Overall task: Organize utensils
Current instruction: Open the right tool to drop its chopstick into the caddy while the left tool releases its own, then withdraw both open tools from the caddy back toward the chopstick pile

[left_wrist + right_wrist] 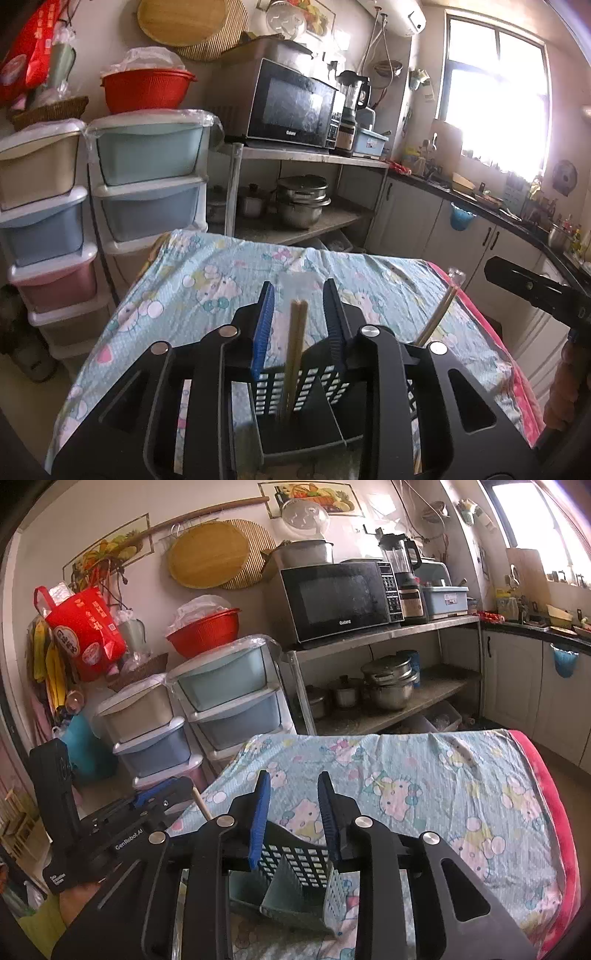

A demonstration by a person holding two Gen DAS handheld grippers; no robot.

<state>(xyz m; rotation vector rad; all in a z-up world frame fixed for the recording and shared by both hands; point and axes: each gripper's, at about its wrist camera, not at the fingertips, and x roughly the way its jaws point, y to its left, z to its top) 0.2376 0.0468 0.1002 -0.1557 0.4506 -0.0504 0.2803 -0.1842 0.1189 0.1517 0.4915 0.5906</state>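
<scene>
A pale perforated utensil basket [295, 402] with dividers stands on the cloth-covered table [207, 273]. A pair of wooden chopsticks [295, 350] stands in it, rising between my left gripper's fingers without touching them. My left gripper [299, 291] is open above the basket. A metal utensil handle [437, 315] leans up at the basket's right side. In the right wrist view my right gripper [293, 779] is open and empty above the same basket [295, 871]. The left gripper's body [110, 834] shows at the left there.
Stacked plastic drawers [147, 184] stand behind the table at left. A metal shelf holds a microwave [295, 107] and pots [301, 203]. Kitchen counter and cabinets [461, 229] run along the right. The table's pink edge [554, 812] is at right.
</scene>
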